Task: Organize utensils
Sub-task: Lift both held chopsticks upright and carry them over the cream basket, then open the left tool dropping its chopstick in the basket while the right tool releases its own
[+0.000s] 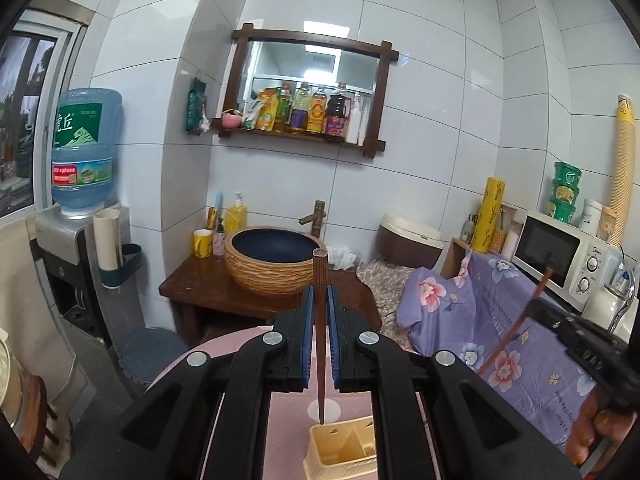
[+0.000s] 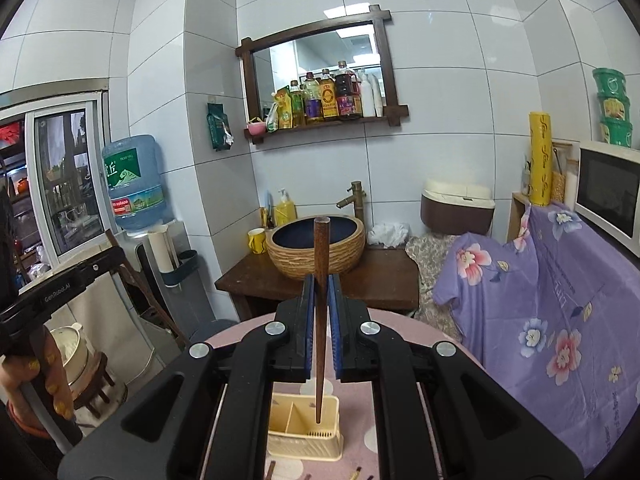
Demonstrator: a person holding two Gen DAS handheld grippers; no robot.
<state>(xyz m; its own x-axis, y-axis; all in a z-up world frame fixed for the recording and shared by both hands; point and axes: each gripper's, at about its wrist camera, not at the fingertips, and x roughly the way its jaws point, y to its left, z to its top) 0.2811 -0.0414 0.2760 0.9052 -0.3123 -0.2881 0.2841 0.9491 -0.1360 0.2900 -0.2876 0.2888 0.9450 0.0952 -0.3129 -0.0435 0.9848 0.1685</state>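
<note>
Pretty cramped white-tiled room (image 1: 420, 80). Landmark is the woven basin (image 1: 276, 260) on a dark wood stand (image 1: 192, 288): brass tap (image 1: 316, 218) just behind it, wood-framed mirror shelf (image 1: 308, 88) with bottles above, water dispenser (image 1: 80, 208) and window (image 1: 24, 120) off to its left, purple floral cloth (image 1: 500, 320) and microwave (image 1: 560, 256) to its right.

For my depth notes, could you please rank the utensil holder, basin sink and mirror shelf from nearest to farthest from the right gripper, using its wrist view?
1. Utensil holder, just below the right gripper.
2. Basin sink, straight ahead on the wooden counter.
3. Mirror shelf, high on the back wall.
</note>
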